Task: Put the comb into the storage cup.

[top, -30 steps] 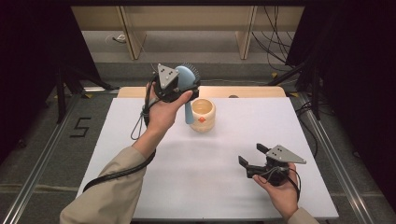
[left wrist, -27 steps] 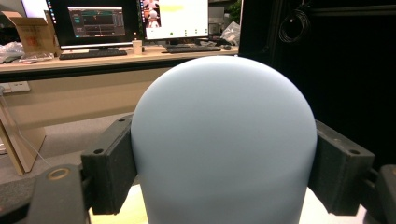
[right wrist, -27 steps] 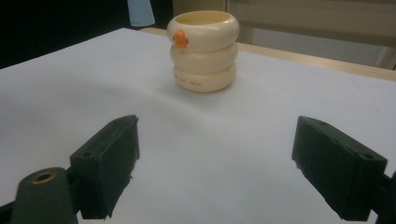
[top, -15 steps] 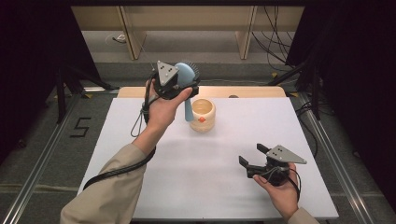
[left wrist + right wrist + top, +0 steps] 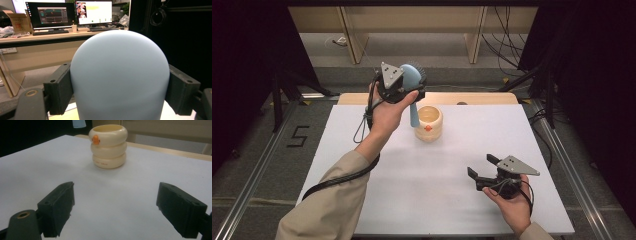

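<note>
Your left gripper (image 5: 404,92) is raised above the far side of the bench (image 5: 362,150), its 2 fingers (image 5: 58,92) pinching the rounded head of a pale blue brush (image 5: 120,75). The brush handle hangs down beside the cream cup (image 5: 428,123), possibly touching it. Your right gripper (image 5: 484,170) rests low near the front, fingers spread, nothing between them.

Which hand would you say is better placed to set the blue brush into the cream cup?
Left, probably. The left gripper is clamped on the blue brush, handle hanging by the cream cup. The right gripper rests open and empty, nearer the table's front edge.
</note>
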Tool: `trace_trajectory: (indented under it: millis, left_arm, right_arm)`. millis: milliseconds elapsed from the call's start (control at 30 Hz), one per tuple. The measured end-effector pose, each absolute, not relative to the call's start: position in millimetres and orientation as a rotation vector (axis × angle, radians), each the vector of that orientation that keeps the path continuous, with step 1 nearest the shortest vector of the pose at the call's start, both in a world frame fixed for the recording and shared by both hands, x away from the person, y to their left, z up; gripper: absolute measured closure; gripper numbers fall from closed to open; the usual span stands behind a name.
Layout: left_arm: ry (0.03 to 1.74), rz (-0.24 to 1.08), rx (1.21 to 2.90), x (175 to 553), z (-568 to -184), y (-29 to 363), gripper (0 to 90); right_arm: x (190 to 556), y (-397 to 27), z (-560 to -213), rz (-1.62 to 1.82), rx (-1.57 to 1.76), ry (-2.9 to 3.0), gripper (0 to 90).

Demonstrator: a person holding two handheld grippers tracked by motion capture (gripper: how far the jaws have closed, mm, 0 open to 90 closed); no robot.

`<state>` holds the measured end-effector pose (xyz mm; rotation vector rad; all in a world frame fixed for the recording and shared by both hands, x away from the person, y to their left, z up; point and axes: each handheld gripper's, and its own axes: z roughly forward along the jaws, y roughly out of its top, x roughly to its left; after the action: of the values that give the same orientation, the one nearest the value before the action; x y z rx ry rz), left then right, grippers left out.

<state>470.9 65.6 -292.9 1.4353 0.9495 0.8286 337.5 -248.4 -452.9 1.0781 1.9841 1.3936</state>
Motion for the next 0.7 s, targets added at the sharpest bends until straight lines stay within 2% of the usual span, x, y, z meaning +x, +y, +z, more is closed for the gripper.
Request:
trace_trajectory:
  millis: [700]
  left_arm:
    - [0.943, 0.838, 1.438, 480.9, -288.7, 61.8, 19.7]
  right_arm:
    - [337.9, -249.0, -453.6, 1.396, 1.091, 1.983, 16.1]
